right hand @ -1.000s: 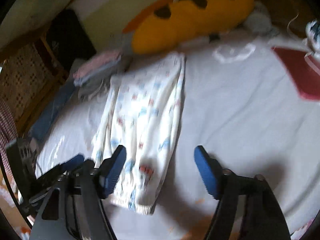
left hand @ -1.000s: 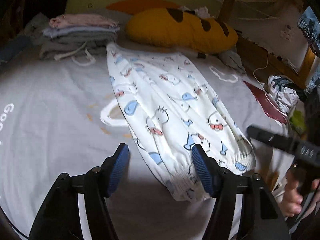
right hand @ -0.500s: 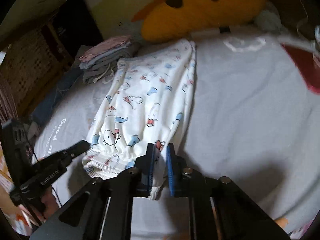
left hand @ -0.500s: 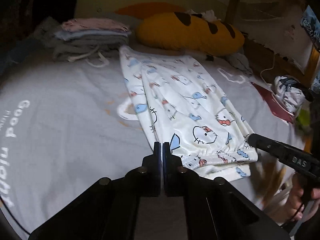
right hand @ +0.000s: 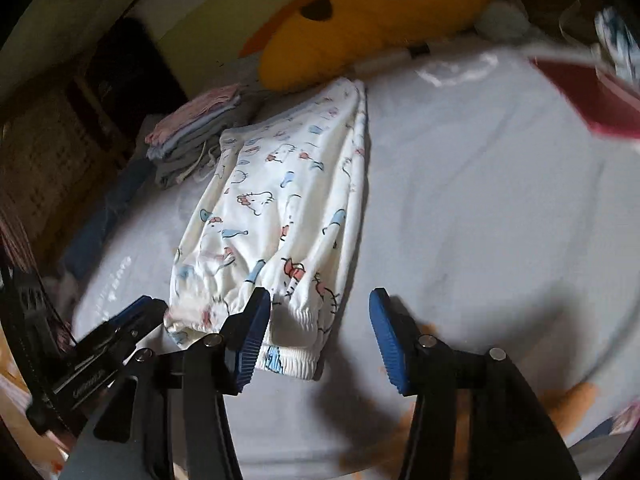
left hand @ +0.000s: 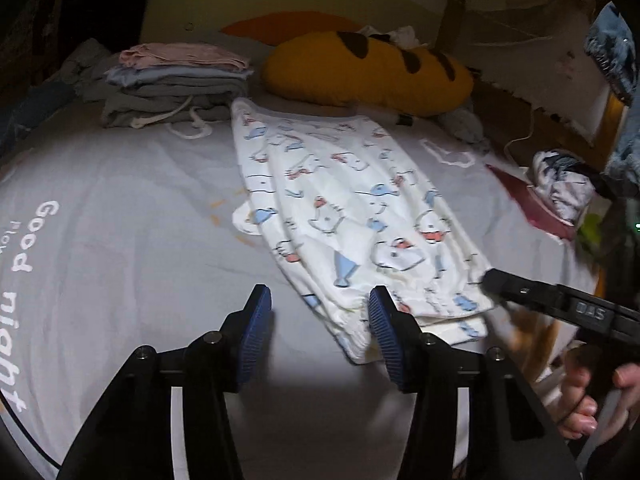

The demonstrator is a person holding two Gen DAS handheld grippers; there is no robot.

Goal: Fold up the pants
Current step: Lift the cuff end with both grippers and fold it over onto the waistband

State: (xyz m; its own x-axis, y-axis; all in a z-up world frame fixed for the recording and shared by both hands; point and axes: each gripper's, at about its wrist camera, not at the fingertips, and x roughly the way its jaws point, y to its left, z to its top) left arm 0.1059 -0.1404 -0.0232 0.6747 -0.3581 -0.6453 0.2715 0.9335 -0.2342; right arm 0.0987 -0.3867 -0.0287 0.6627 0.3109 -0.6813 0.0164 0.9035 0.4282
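Both tools stand wide open and grip nothing: my left tool (left hand: 318,328) sits low in the centre of its frame with blue pads spread, and my right tool (right hand: 320,332) sits the same way in its own view.

Largest in both views is the bed (left hand: 120,208), covered in a grey sheet with white "Good night" lettering at the left edge of the left wrist frame. On it, running from the upper middle down to the lower centre of that frame, lie the pants (left hand: 340,216), white with a cartoon print, folded lengthwise so the legs are stacked. Their elastic cuffs lie nearest me; the right pad of my left tool overlaps the cuff edge, and in the right wrist view the left pad of my right tool overlaps the cuffs (right hand: 296,316), though I cannot tell whether either pad actually touches cloth.

Beyond the waistband, at the top of the frame, is a yellow pillow (left hand: 368,72) with dark patches. In the upper left sits a stack of folded clothes (left hand: 176,80), just beside the waistband corner. A dark red item (left hand: 532,204) lies at the right edge.
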